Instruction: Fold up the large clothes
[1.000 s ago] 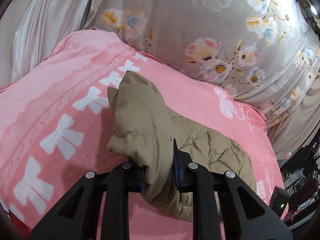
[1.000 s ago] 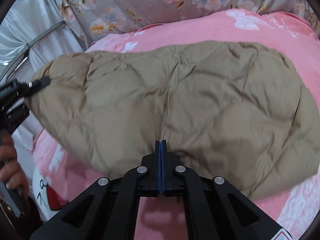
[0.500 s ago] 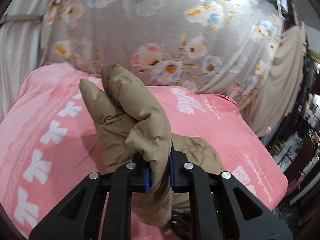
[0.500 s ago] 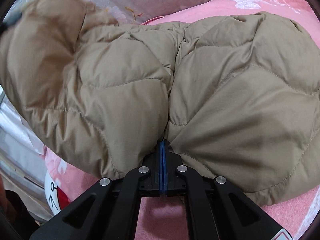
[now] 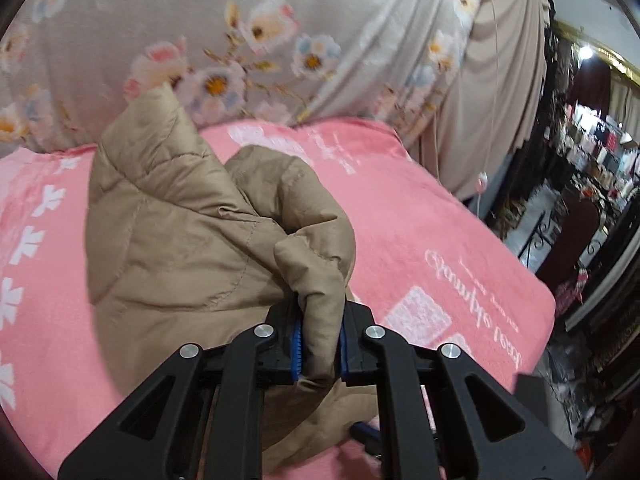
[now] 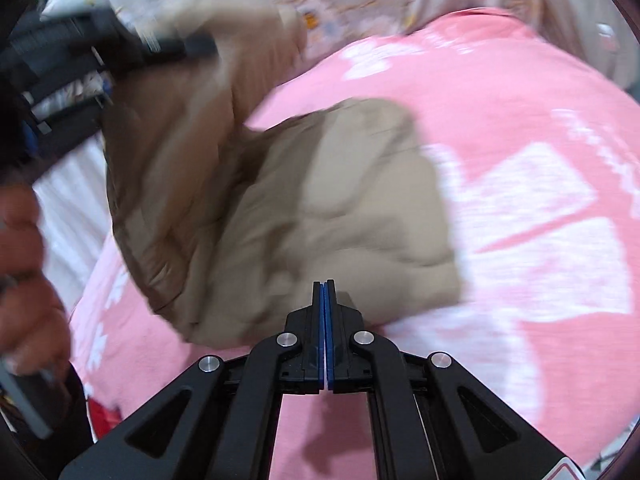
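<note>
**Padded jacket bunched on the pink blanket, one fold pinched**

Blanket (image 5: 420, 216) comes first by size: a pink fleece spread that fills the lower part of both views, printed with white bows along its left side in the left wrist view and with white lettering and a pale square patch toward its right edge. Behind it hangs a grey floral cloth (image 5: 280, 40), and to the right of that a plain beige curtain (image 5: 496, 80), with cluttered shelves dim beyond.

On the blanket lies the tan quilted jacket (image 5: 172, 248), the garment to be folded. It is bunched rather than flat. In the left wrist view a puffy part of it stands up in front of the floral cloth, and a thick fold runs down into the left gripper (image 5: 320, 340). That gripper's blue pads are clamped on the fold, with padded fabric filling the gap between them.

The right wrist view is blurred. There the jacket (image 6: 340, 216) shows as a low heap on the blanket with a darker raised part on the left, going up toward the left gripper (image 6: 200, 46) at the top left. A person's hand (image 6: 24, 272) shows at the left edge.

The right gripper (image 6: 325, 312) has its pads pressed together. Its tips sit at the near edge of the jacket; whether they hold any cloth I cannot tell.
</note>
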A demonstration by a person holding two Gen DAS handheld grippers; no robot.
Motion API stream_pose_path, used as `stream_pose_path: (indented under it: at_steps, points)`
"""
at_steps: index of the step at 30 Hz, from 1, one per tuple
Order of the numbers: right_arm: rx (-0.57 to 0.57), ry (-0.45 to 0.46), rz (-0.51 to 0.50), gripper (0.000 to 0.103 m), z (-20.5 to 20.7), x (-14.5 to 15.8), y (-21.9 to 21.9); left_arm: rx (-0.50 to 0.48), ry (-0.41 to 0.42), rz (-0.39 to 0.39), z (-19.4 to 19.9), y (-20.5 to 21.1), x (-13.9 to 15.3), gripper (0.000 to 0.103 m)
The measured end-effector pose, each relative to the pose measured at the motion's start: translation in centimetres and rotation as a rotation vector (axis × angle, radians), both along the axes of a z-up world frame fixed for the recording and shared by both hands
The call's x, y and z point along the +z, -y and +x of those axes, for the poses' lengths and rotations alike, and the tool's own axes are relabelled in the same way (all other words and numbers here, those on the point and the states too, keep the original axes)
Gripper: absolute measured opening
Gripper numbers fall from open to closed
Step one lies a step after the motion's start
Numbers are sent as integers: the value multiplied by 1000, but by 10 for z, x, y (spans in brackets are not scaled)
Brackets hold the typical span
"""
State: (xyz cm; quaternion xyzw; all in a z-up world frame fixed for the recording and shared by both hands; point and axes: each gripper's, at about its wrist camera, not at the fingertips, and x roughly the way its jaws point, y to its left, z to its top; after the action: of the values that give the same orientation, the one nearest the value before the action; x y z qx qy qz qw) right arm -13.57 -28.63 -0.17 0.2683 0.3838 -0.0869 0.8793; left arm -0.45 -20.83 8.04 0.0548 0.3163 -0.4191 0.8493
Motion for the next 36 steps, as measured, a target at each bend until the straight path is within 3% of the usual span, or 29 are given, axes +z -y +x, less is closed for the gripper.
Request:
stream_pose_path:
  at_steps: [9,14,17,19,22,24,26,27,29,34,36]
  points:
    - [-152,-11,-52,2,-33,3,50,-43,-65,169,-9,71,-79,12]
    - [-191,-19,-45,2,-44,3,74,-52,-76,200,-14,83,-98,14]
    - [-205,-6,-43,8,-46,12,86,-87,-114,133,-21,67,-82,30]
    - [-203,20,-49,9,-45,24,91,-103,-125,74,-25,52,-65,51]
    - [-202,83,-47,12,-34,50,101,-66,-88,-23,-27,16,-29,71]
    - [-182,140,-29,14,-18,70,105,-14,-58,-88,-20,-10,-5,77]
    - [-153,178,-15,27,-1,88,104,107,-23,-117,-1,-37,18,78]
    - [-138,196,-2,38,11,97,104,151,-17,-119,7,-45,24,78]
    - [-93,226,33,46,43,114,105,259,-8,-103,35,-65,35,78]
    - [-21,207,23,68,133,138,97,428,-24,-70,90,-93,46,78]
    - [-17,168,14,68,168,138,95,484,-16,-51,105,-102,49,78]
